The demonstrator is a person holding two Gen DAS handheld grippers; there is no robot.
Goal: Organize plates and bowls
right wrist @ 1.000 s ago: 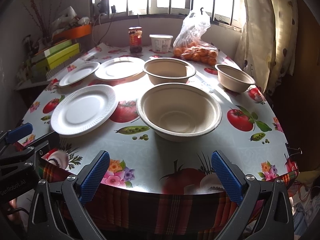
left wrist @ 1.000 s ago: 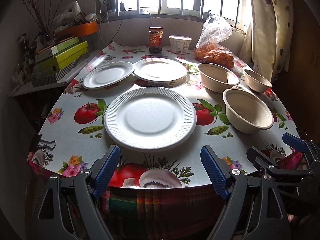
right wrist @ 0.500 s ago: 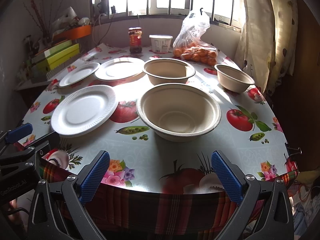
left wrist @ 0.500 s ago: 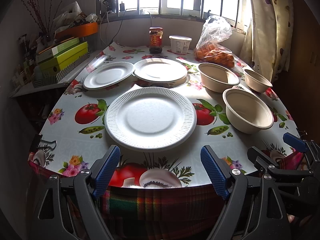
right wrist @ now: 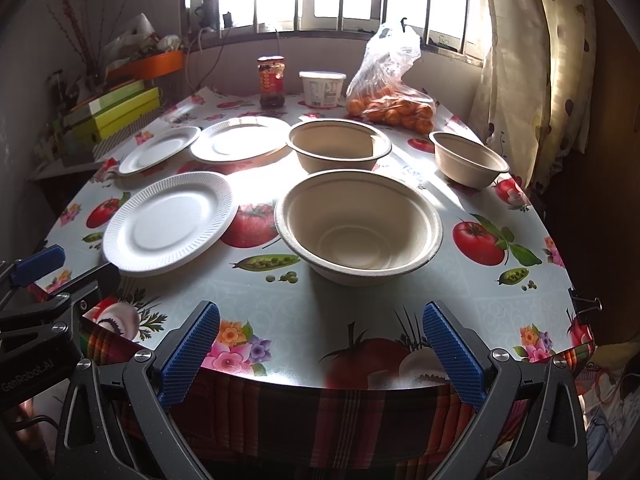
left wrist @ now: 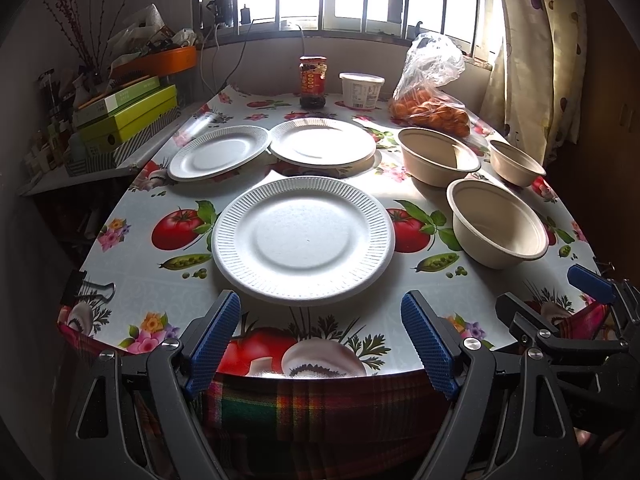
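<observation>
I have both grippers, left (left wrist: pixel 322 338) and right (right wrist: pixel 320 346), spread wide at the table's (left wrist: pixel 132 280) near edge, holding and touching nothing. The nearest plate (left wrist: pixel 303 240) lies just ahead of the left, the nearest bowl (right wrist: pixel 359 226) ahead of the right. Two more plates (left wrist: pixel 218 153) and two more bowls (right wrist: pixel 339 145) sit behind, with a jar (left wrist: pixel 313 82) at the back.

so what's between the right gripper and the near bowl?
Nothing but bare tablecloth: in the right wrist view, only printed oilcloth lies between the open right gripper and the near bowl. The near plate sits off to the left.
</observation>
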